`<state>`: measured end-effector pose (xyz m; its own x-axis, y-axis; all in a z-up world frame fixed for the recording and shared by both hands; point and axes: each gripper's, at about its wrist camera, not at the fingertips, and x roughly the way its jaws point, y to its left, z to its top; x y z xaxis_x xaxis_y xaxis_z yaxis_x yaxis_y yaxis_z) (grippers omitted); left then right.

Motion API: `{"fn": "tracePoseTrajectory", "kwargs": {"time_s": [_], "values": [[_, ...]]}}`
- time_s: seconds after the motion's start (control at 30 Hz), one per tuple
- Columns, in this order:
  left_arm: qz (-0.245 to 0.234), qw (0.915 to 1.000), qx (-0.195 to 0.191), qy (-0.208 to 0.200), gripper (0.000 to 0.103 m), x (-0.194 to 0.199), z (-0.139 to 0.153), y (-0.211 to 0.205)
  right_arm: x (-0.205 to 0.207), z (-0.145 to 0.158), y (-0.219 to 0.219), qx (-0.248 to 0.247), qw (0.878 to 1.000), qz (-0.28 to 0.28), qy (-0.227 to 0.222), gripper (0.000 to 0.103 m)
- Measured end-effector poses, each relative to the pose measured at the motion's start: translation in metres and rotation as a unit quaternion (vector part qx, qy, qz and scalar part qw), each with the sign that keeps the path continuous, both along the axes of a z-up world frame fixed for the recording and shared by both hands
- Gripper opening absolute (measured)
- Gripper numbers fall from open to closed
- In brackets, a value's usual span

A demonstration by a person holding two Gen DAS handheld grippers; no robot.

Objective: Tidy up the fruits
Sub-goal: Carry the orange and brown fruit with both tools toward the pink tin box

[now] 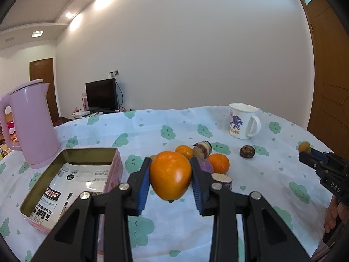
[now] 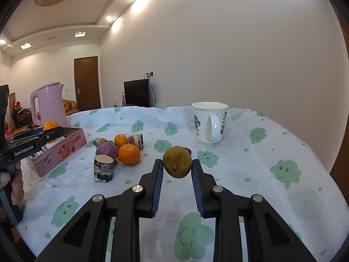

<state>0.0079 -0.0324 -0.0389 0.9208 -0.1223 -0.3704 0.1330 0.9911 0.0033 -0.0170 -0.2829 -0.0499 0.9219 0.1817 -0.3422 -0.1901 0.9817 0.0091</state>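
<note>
Fruit in both grippers. We have the left gripper (image 1: 170, 175) with its fingers pinching a big orange (image 1: 169, 174) at its widest part, lifted clear of the worktop (image 1: 272, 174), with the open pink tin (image 1: 72, 174) at 9 o'clock from it, likely its drop spot. Right gripper (image 2: 177, 166) fingers pinch a small brownish fruit (image 2: 177, 164), also held off the cloth. Rest of the pile, a tangerine (image 2: 129, 157), a purple fruit (image 2: 106, 149) and cut cane pieces (image 2: 104, 168), sits on the worktop at 10 o'clock from the right gripper, just beside the tin. Mug (image 2: 209, 123) stands well apart at 1 o'clock.
</note>
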Motion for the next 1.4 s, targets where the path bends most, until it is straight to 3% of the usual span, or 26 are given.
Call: {"fn": "tracePoseTrajectory", "kwargs": {"time_s": [0.87,1.4], "values": [[0.003,0.9991,0.012,-0.041,0.036,-0.014,0.005,-0.006,-0.015,0.003,-0.002,0.008,0.999,0.013,-0.045,0.028],[0.005,0.9991,0.016,-0.040,0.036,-0.020,0.006,-0.005,-0.019,0.005,-0.002,0.008,0.998,0.015,-0.056,0.028]]}}
